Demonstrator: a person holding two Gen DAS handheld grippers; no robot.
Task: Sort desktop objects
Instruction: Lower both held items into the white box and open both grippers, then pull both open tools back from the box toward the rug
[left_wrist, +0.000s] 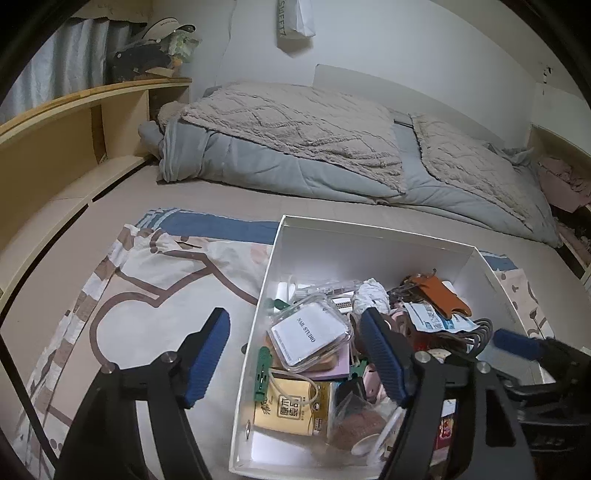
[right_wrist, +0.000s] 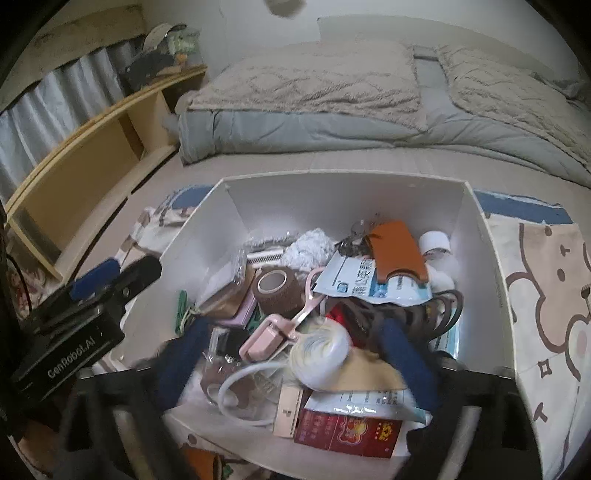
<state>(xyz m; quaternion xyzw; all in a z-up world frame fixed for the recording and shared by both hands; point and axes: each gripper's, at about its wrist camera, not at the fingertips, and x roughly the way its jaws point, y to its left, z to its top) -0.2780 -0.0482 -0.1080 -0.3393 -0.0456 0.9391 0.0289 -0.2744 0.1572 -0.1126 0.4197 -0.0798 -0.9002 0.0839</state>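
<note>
Over cluttered white box (left_wrist: 369, 236), left gripper (left_wrist: 295, 354) open, right gripper (right_wrist: 295, 350) open, empty.

You're working in a home bedroom: a grey quilt (left_wrist: 280, 162) with a beige fleece blanket (left_wrist: 295, 118) lies folded at twelve o'clock, a wooden shelf unit (left_wrist: 74, 122) with a cap (left_wrist: 166, 29) on top stands at ten o'clock.

white box (left_wrist: 369, 236), orange pouch (right_wrist: 397, 251), brown tape roll (right_wrist: 277, 291), blue-padded claws
</note>
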